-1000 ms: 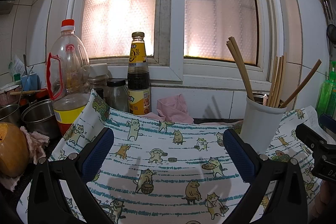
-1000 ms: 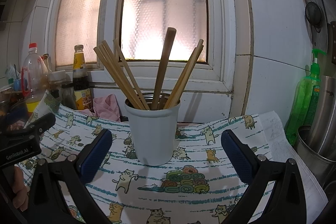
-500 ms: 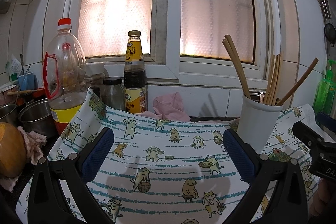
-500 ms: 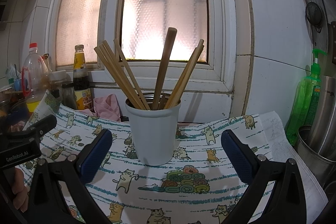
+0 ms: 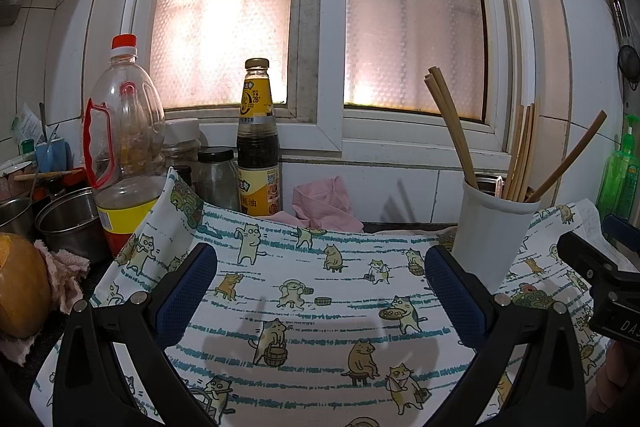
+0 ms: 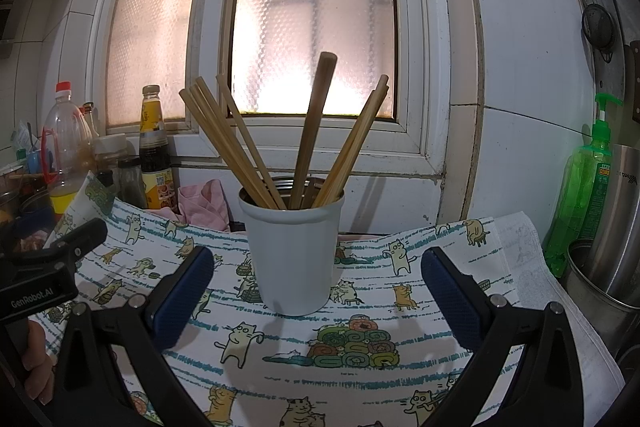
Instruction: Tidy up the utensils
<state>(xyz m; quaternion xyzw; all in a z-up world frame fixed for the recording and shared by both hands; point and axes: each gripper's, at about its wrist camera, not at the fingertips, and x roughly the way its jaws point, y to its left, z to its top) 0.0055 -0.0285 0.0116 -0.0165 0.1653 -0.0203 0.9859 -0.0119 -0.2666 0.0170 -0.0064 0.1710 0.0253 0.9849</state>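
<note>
White holder cup (image 6: pixel 294 259) upright on cat-print cloth (image 6: pixel 360 339), chopsticks (image 6: pixel 228 143) and wooden handle (image 6: pixel 314 123) inside; both tools spread, empty, right tool (image 6: pixel 316 291) facing cup, left tool (image 5: pixel 320 287) left of cup; judgement: utensils look stowed, withdraw without clipping splayed sticks

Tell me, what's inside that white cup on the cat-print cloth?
The white cup holds wooden chopsticks and a thicker wooden handle, all leaning outward. A metal rim shows inside; the wall hides their lower ends.
</note>
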